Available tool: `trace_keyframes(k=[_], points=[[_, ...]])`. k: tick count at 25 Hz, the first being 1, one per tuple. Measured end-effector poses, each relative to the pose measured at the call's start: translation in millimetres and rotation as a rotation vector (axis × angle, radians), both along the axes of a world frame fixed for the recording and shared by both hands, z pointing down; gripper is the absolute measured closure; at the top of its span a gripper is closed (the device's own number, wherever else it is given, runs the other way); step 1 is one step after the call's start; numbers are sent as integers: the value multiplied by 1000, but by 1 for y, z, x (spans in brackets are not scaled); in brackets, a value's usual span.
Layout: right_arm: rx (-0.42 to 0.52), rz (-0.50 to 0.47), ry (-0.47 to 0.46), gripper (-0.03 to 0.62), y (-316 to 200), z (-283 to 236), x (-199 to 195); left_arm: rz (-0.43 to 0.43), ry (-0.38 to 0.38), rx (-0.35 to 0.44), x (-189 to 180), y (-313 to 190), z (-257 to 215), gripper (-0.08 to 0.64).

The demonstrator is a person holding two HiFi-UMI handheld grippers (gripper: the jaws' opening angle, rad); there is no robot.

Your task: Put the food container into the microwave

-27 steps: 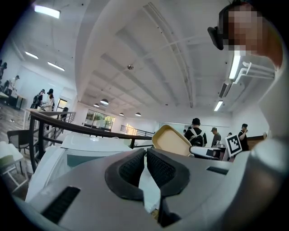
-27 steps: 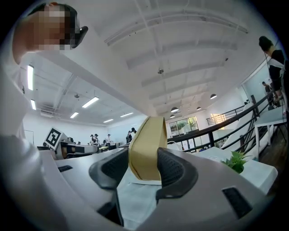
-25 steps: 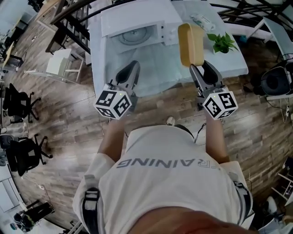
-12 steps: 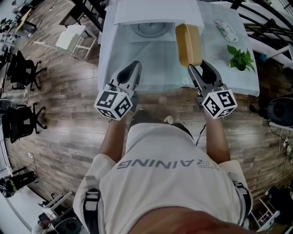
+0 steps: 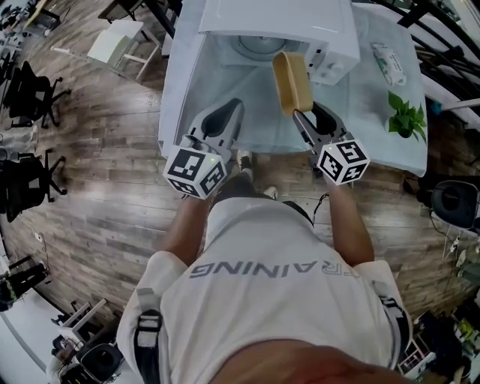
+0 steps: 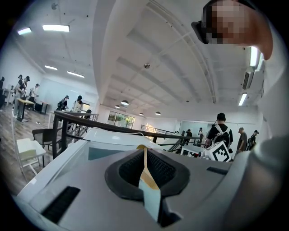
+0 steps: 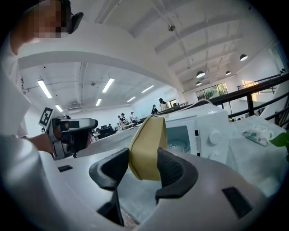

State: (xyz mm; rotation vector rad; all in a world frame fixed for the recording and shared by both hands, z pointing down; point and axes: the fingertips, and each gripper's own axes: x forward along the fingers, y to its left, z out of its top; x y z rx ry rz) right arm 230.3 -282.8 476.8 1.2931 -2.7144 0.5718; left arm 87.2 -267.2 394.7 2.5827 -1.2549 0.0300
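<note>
Wood-plank flooring surrounds a counter (image 5: 360,112) under a pale cloth, with office chairs (image 5: 30,180) well apart on the left. At the counter's far edge sits a white microwave (image 5: 277,15), its cavity open toward the person so that the round turntable (image 5: 257,46) shows inside. A small green plant (image 5: 406,116) stands near the right edge, and a flat packet (image 5: 388,63) lies near the far right corner. The right gripper (image 5: 304,120) has its fingers clenched on the near end of a tan container (image 5: 291,81), which is turned on its edge and held above the counter's middle, its far end just before the microwave's mouth; whether it has crossed the opening cannot be told. In the right gripper view the container (image 7: 146,146) stands upright between the dark ribbed pads of that gripper (image 7: 143,154), with the microwave (image 7: 212,131), its turntable (image 7: 177,144) and a knob (image 7: 213,135) beyond it to the right. The left gripper (image 5: 232,106) hovers over the counter's near left part, beside the right one. Its own view shows the left gripper (image 6: 145,155) with fingers pressed together, only a thin slit between them and nothing gripped.
</note>
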Motion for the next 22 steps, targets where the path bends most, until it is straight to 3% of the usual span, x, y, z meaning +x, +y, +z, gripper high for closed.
trace_keyframes(k=[6,12,22], points=[[-83,-18,-8,379,-46,40,-19,14,-4,-5,3,-33,6,514],[-162,6,-84,379,-87,75,-37,12,-13,-33,0,-52,16,514],[-158,74,-223,379,-156,87,-60,33,-4,-42,3,-62,19,514]])
